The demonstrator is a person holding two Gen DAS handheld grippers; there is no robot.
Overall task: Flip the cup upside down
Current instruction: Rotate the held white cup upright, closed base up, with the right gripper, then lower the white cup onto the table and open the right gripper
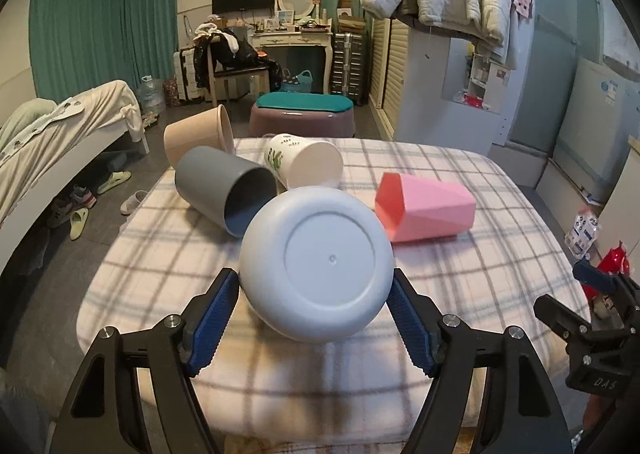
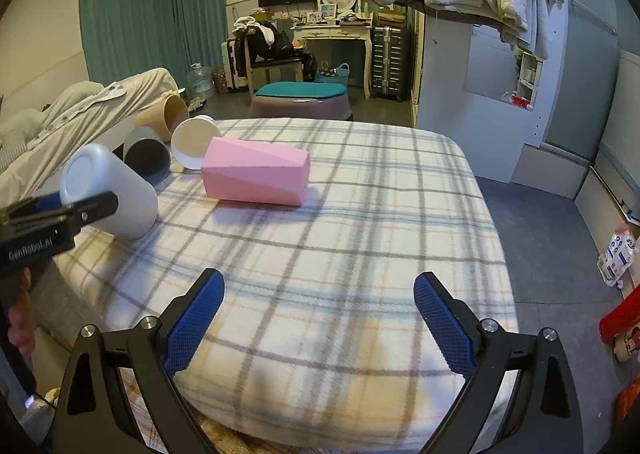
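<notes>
A pale blue-white cup [image 1: 318, 264] lies tilted with its base toward my left camera. My left gripper [image 1: 316, 286] has its blue pads on both sides of the cup and is shut on it. The same cup shows in the right wrist view [image 2: 114, 194], its mouth end touching the checked cloth. A pink faceted cup [image 1: 426, 208] [image 2: 256, 176], a grey cup [image 1: 224, 188], a white printed cup [image 1: 306, 162] and a beige cup [image 1: 198, 136] lie on their sides. My right gripper [image 2: 318, 312] is open and empty over the near part of the cloth.
The checked cloth [image 2: 360, 214] covers a table with rounded edges. A bed [image 1: 60, 142] stands at the left, a purple stool [image 1: 302, 114] behind the table, white cabinets [image 2: 480, 94] at the right. Packets and red items [image 2: 618, 254] lie on the floor at the right.
</notes>
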